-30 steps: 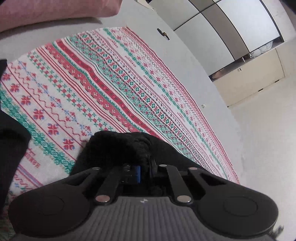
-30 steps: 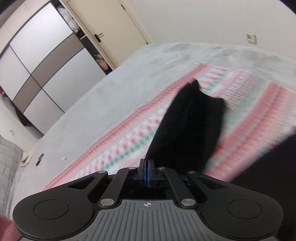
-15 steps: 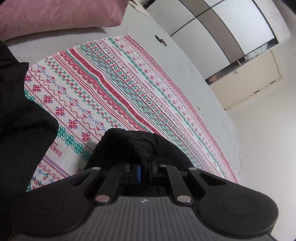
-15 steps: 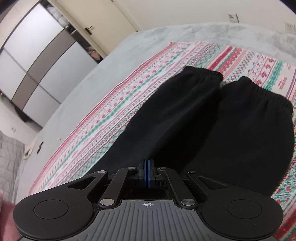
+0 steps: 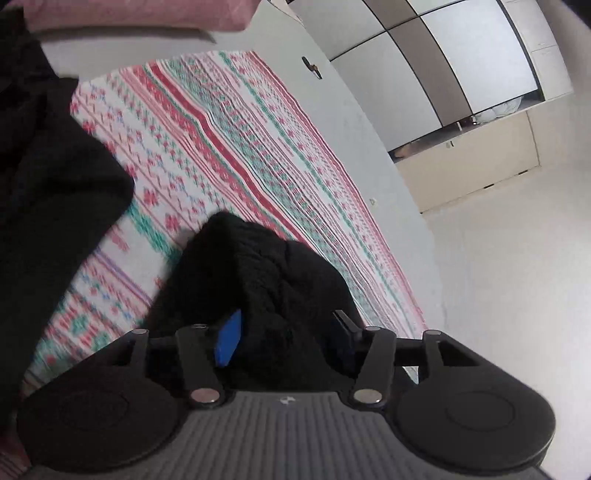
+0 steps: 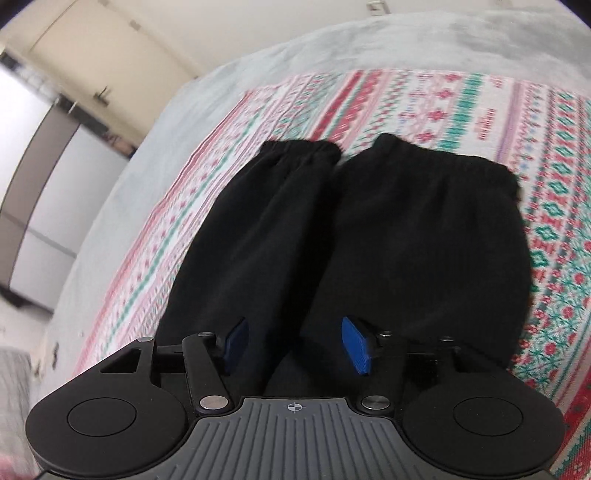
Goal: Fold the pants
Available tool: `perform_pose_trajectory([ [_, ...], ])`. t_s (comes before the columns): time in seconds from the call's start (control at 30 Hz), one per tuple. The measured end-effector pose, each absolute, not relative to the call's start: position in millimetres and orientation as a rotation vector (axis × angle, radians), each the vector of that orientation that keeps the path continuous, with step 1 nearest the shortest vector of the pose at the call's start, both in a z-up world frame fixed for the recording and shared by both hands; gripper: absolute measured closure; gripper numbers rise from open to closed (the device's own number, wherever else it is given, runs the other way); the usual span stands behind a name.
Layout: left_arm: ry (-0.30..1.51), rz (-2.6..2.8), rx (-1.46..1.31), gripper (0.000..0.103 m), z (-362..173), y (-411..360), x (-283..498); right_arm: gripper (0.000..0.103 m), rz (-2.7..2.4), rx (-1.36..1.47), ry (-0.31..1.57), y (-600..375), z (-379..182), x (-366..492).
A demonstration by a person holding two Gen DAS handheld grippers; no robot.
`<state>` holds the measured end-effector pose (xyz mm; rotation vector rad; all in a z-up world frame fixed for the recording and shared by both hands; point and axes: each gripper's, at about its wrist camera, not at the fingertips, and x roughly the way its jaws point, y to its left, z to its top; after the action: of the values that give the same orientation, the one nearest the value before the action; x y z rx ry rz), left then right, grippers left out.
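Black fleece pants (image 6: 369, 236) lay spread on a red, green and white patterned blanket (image 6: 546, 155), both legs side by side running toward twelve o'clock in the right wrist view, their gathered cuffs (image 6: 299, 149) almost touching. The right gripper (image 6: 295, 345) hung low over the upper part of the legs, tilted down and forward, its blue pads (image 6: 356, 343) standing wide apart with only cloth beneath them and nothing pinched between. At nine o'clock of the pants a strip of blanket stayed bare, then grey bedcover (image 6: 155, 147) ran out to the bed's edge; at three o'clock the blanket lay bare right out to the frame.

From the left wrist view, the left gripper (image 5: 284, 338) pointed across the bed toward one o'clock, its fingers spread wide too, one blue pad (image 5: 229, 341) showing at the left. A bunched fold of the pants (image 5: 266, 280) sat heaped between them, loose rather than clamped. More black cloth (image 5: 48, 206) filled the nine o'clock side. Ahead, bare blanket stretched to twelve o'clock, where a pink pillow (image 5: 140, 14) lay. Grey bedcover bordered it at two o'clock, with wardrobe panels (image 5: 461, 62) beyond.
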<state>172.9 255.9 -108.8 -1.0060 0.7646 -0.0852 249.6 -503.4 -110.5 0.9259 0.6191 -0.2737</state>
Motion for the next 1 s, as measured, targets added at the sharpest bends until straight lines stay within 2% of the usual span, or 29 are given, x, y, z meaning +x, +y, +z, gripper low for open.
perform_pose_trajectory([
  [0.03,0.762,-0.086,-1.018,0.022,-111,253,175,0.046,-0.282,0.945,0.614,-505,-111,248],
  [0.1,0.792,-0.076,-1.011,0.017,-113,244,182,0.046,-0.284,0.951,0.613,-505,-111,248],
  [0.2,0.84,-0.014,-1.023,0.017,-112,243,179,0.047,-0.3,0.926,0.622,-501,-113,254],
  [0.53,0.714,0.078,-1.182,0.015,-103,262,140,0.045,-0.32,1.048,0.52,-533,-120,262],
  [0.73,0.713,0.112,-1.152,0.014,-101,236,141,0.046,-0.355,0.947,0.527,-530,-118,290],
  [0.77,0.725,0.094,-1.152,0.014,-103,228,143,0.052,-0.353,0.931,0.528,-529,-117,293],
  [0.8,0.737,0.08,-1.139,0.013,-105,219,147,0.064,-0.344,0.915,0.524,-530,-116,295],
  [0.87,0.766,0.077,-1.091,0.012,-111,207,160,0.077,-0.318,0.887,0.524,-529,-112,299],
  [1.0,0.773,0.164,-1.086,0.011,-123,205,182,0.077,-0.313,0.851,0.542,-524,-111,304],
])
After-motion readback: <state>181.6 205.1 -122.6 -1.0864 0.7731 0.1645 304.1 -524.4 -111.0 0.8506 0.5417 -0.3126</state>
